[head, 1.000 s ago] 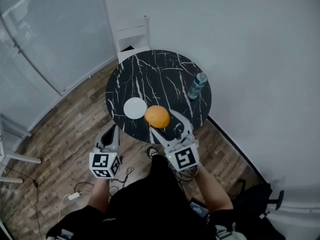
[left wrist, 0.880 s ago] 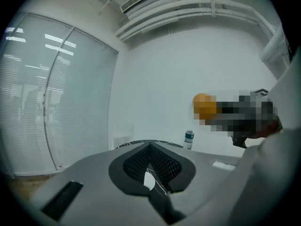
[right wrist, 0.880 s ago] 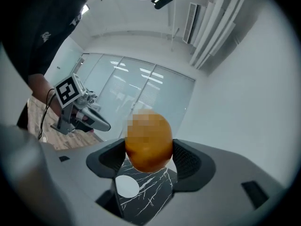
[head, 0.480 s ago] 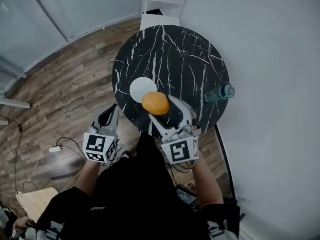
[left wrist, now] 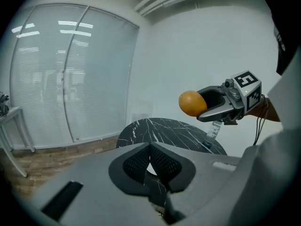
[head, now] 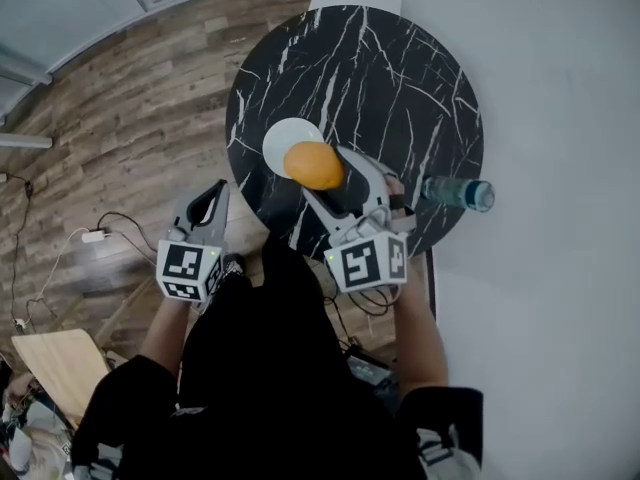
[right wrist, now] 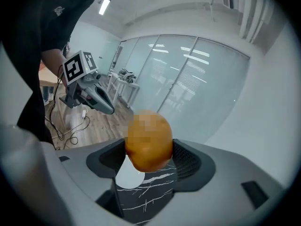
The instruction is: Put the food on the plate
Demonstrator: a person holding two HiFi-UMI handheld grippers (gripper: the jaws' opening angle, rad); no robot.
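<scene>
Black marbled desk (head: 400, 88) carried the plate (head: 283, 131) near its front edge, where your right tongs (head: 320, 168) clamped the orange (head: 313, 165) above it, left tongs (head: 207, 200) closed on nothing, and a high release could have rolled it off.

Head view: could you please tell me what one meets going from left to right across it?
white adapter on the floor → left gripper → orange → water bottle lying at the table's right edge.

Bright even indoor light, ceiling strip glare, fisheye-warped dark corners
</scene>
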